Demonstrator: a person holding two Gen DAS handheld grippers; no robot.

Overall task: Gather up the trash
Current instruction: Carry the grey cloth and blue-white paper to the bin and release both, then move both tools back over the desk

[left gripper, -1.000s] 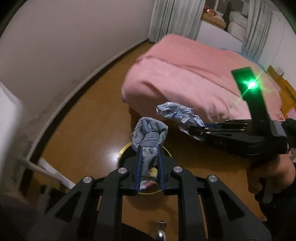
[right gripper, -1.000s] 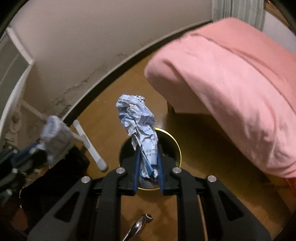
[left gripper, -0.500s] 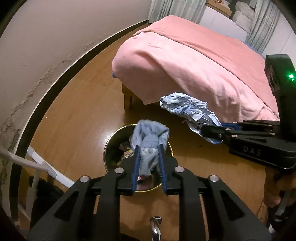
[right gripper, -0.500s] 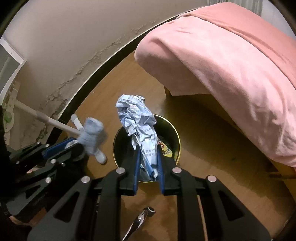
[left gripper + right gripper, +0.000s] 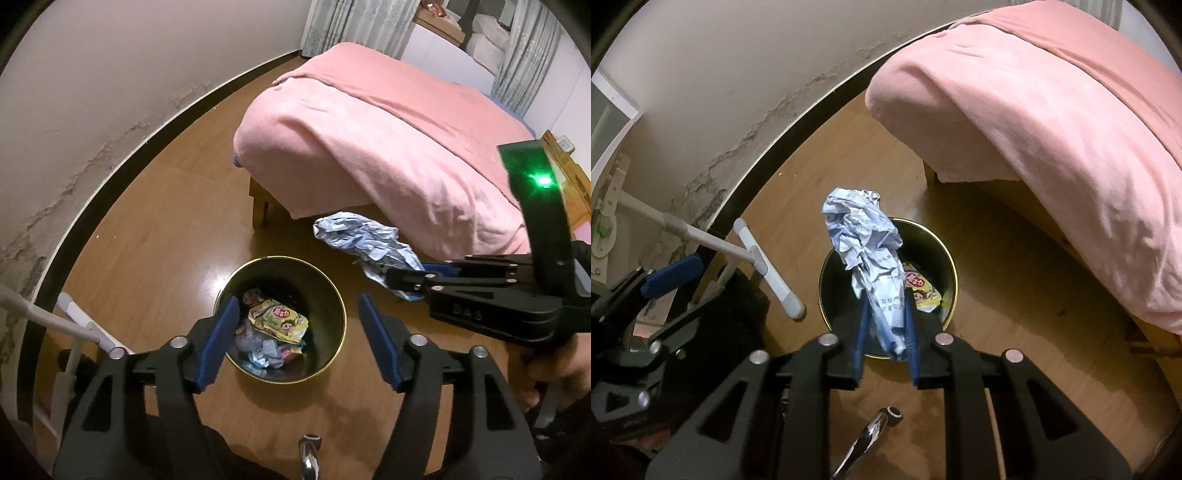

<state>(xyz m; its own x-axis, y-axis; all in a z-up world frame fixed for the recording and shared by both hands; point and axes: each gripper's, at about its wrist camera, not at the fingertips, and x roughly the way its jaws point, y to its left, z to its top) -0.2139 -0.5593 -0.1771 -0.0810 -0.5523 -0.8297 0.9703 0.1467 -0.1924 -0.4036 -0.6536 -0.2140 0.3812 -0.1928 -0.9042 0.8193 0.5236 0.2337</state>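
A round black trash bin with a gold rim (image 5: 334, 291) stands on the wooden floor and holds several colourful wrappers (image 5: 277, 321). My left gripper (image 5: 295, 341) is open and empty right above the bin. My right gripper (image 5: 886, 332) is shut on a crumpled blue-white paper (image 5: 866, 240), held above the bin's rim (image 5: 951, 269). The paper (image 5: 364, 242) and the right gripper (image 5: 410, 280) also show in the left wrist view, to the right of the bin. The left gripper's blue pad (image 5: 672, 275) shows at the left of the right wrist view.
A bed with a pink blanket (image 5: 388, 147) stands behind and right of the bin, its wooden leg (image 5: 258, 206) close by. A white folding rack (image 5: 764, 269) leans at the wall left of the bin. A dark baseboard (image 5: 122, 177) runs along the wall.
My left gripper opened and the grey-blue wad it held is gone from its jaws. Both grippers moved closer over the bin. The right gripper still holds the paper.
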